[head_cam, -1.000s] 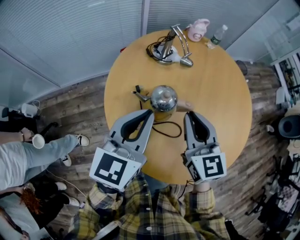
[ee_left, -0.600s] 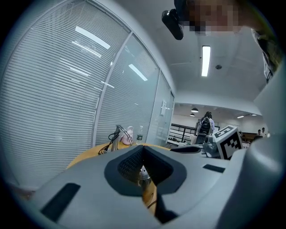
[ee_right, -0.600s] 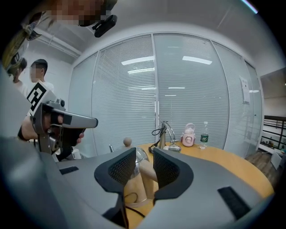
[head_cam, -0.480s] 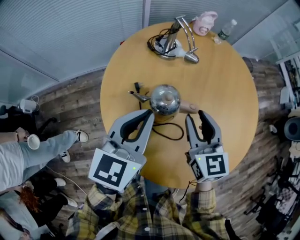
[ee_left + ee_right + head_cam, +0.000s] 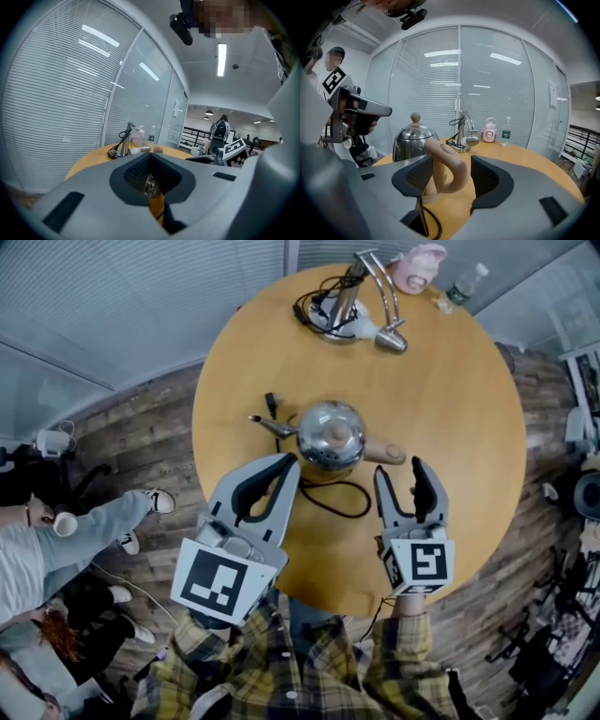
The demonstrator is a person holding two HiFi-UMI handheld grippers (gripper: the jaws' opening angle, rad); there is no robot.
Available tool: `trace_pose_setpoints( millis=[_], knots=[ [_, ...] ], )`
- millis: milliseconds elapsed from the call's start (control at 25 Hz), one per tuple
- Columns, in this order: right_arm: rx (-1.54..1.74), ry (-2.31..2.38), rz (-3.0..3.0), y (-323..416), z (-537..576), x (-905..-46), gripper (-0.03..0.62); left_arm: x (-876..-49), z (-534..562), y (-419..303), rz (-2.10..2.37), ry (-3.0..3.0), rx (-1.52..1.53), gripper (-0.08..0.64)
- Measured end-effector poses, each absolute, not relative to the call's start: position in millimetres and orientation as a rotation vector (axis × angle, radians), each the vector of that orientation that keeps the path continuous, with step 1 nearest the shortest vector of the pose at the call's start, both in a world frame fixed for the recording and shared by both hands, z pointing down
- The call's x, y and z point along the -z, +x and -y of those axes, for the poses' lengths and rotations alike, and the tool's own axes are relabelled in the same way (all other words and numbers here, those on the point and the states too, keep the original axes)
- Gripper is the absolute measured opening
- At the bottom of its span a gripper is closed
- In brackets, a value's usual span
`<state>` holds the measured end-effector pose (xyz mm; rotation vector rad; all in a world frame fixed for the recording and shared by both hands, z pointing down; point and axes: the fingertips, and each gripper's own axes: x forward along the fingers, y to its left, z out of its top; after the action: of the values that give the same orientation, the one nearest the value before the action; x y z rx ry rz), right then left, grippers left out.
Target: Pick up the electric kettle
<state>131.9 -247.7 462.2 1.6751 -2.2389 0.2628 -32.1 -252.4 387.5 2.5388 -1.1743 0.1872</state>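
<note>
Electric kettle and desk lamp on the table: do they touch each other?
Apart. The head view shows bare table top between the electric kettle and the desk lamp.

Kettle (image 5: 328,435) shiny silver, handle (image 5: 384,452) beige. Gadget (image 5: 419,265) pink. Desk (image 5: 450,390) yellow-tan. Left hand-held gripper (image 5: 284,463) and right hand-held gripper (image 5: 400,470) grey, black pads (image 5: 485,177), black-and-white square markers (image 5: 225,579). Shirt (image 5: 309,662) yellow-dark plaid. Floor (image 5: 141,442) brown planks.

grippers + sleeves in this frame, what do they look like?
Left gripper and right gripper: light grey, curved two-finger shells with black textured pads. Each carries a white cube with a black square marker. Sleeves: yellow-and-dark plaid shirt.
</note>
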Motion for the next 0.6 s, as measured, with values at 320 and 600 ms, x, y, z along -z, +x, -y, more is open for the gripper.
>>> trace_pose_setpoints(
  millis=[320, 600],
  knots=[
    [-0.343, 1.709, 2.202, 143.2, 254.4, -498.4, 0.253, -405.9, 257.6, -29.3, 1.186, 2.516, -0.208, 0.003],
    [-0.389, 1.719, 2.215, 143.9, 268.2, -514.1, 0.253, -419.5, 263.2, -32.6, 1.198, 2.484, -0.227, 0.003]
  ],
)
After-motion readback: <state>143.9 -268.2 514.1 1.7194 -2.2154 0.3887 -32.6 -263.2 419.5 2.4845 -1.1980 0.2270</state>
